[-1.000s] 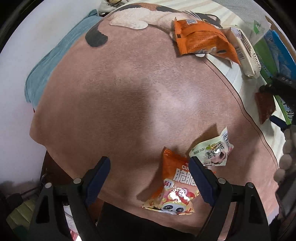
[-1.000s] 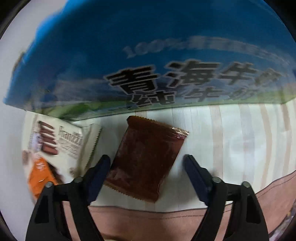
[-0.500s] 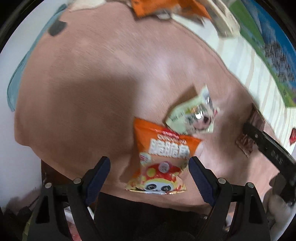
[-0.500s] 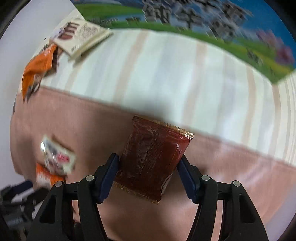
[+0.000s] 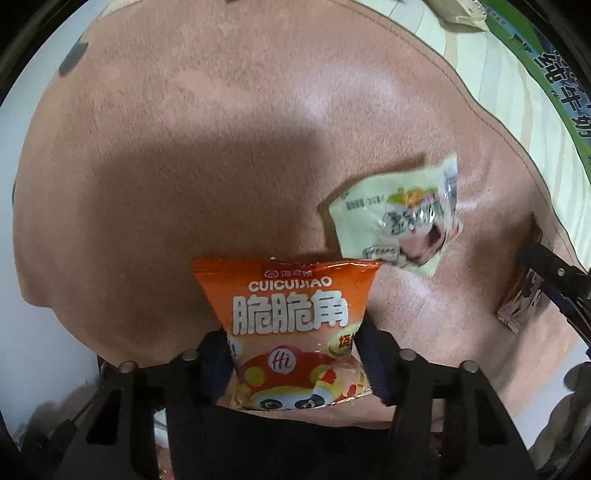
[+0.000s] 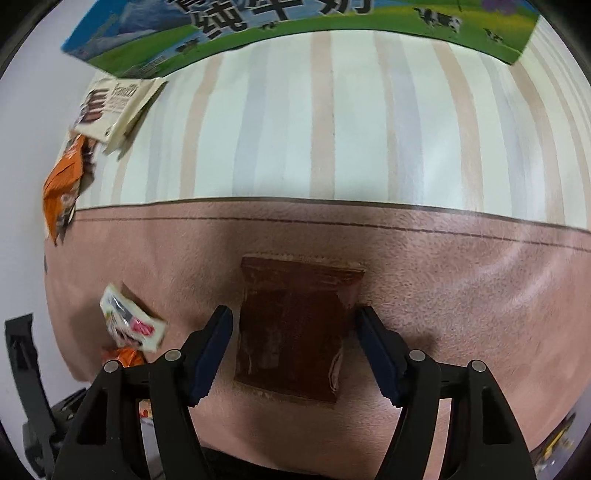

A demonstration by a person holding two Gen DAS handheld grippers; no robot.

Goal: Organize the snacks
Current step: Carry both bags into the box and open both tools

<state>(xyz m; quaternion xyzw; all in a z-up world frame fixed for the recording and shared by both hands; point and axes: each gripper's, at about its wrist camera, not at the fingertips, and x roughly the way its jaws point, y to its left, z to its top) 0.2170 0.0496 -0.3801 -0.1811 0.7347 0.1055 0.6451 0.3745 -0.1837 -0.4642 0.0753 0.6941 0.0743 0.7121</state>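
An orange CUICUIJIAO snack bag (image 5: 291, 317) sits between my left gripper's (image 5: 291, 354) fingers, which press on its lower sides over the pink blanket (image 5: 184, 147). A pale green packet (image 5: 399, 225) lies just beyond it on the right. My right gripper (image 6: 293, 339) has its jaws parted a little around a dark brown packet (image 6: 295, 328) that lies flat on the blanket; the pads stand just off its edges. The brown packet also shows at the right edge of the left wrist view (image 5: 524, 291).
A striped sheet (image 6: 332, 122) lies beyond the blanket. A blue and green milk carton (image 6: 258, 26) stands at the back. A white biscuit box (image 6: 114, 107) and another orange bag (image 6: 62, 188) lie at the far left. The blanket's edge drops off near my left gripper.
My left gripper moved in and closed on the orange bag. My right gripper carried the brown packet from the striped sheet to the blanket, set it down, and its jaws loosened.
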